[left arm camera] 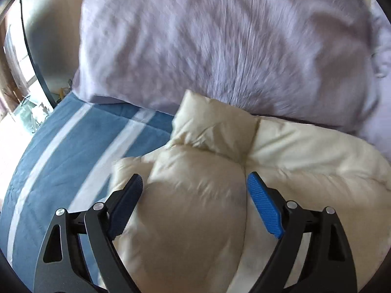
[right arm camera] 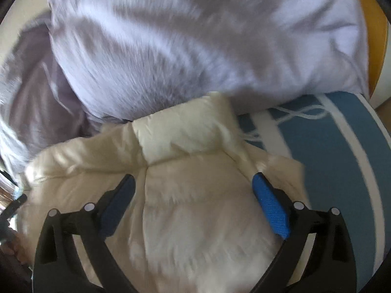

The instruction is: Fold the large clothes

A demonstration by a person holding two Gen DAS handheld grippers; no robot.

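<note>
Blue bedcover with white stripes (left arm camera: 80,144) spreads across the bed, a lavender pillow (left arm camera: 220,44) piled at its head. On it lies a cream puffer jacket (left arm camera: 195,207), just against the pillow. The left gripper (left arm camera: 194,183) and right gripper (right arm camera: 193,183) both stand released, fingers spread wide over the padding. No label or writing shows; both views are blurred.

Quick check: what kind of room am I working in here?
Most likely a bedroom: the cream jacket lies on a blue striped bedspread, with lilac pillows behind it.
</note>
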